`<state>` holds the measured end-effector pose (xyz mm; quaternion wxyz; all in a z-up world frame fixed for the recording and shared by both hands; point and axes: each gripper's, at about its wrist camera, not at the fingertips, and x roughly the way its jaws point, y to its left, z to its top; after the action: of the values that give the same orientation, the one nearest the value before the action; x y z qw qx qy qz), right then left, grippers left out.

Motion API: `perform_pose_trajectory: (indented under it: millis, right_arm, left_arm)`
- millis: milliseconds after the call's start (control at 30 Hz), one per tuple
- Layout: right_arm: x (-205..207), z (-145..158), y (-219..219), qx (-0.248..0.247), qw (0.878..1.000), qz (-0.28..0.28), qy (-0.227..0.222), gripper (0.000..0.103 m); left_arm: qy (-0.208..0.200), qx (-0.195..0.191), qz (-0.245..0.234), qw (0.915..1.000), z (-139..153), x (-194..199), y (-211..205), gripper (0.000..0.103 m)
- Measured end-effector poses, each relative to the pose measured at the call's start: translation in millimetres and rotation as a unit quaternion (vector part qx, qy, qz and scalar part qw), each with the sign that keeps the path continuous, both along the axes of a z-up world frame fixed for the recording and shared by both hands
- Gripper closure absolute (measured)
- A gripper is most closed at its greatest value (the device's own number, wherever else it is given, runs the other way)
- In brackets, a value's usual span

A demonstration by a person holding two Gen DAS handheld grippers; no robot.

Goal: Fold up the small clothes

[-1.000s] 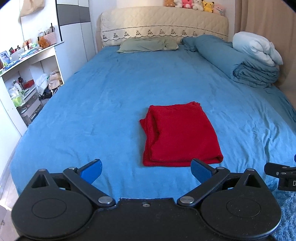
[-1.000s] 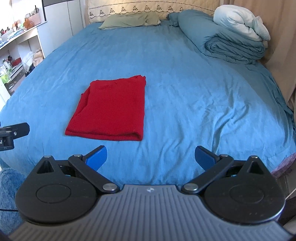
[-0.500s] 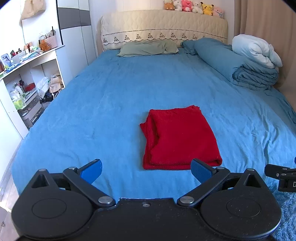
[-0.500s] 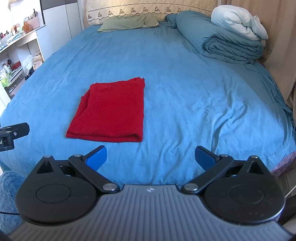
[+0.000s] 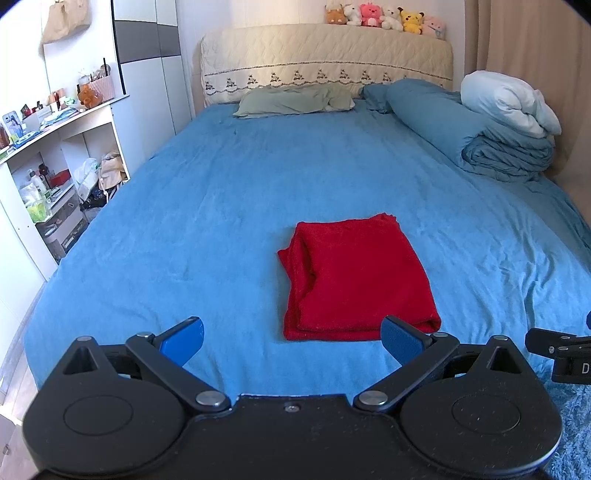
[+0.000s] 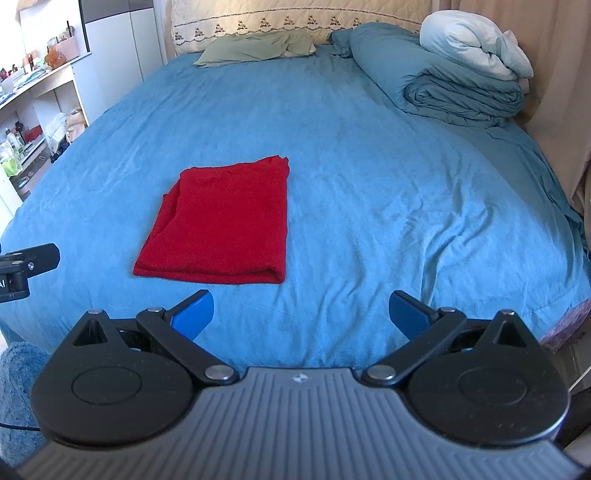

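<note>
From the left wrist, the left gripper (image 5: 291, 338) has drawn back from the red cloth (image 5: 356, 275) over the last second — jaws wide, holding nothing — which suggests the folding is done. The cloth lies as a fuzzy, layered rectangle on the blue bedsheet (image 5: 207, 221), near the foot. From the right wrist, the right gripper (image 6: 301, 314) is likewise spread and empty; the cloth (image 6: 221, 229) sits ahead to its left, untouched.

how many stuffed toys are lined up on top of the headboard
6 small plush toys sit in a row on the cream quilted headboard: brown, white, pink, white, yellow, pale pink. More could be hidden.
</note>
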<state>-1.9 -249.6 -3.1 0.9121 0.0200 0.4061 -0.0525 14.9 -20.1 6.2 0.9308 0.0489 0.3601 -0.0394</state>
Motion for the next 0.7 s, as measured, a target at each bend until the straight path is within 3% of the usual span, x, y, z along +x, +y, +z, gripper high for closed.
perform_pose_trajectory:
  millis: [700]
  right_arm:
    - [-0.5, -1.4, 4.4, 0.001, 1.0, -0.006, 0.004, 0.0]
  left_arm:
    - [0.003, -0.006, 0.001, 1.0, -1.3, 0.2, 0.5, 0.0]
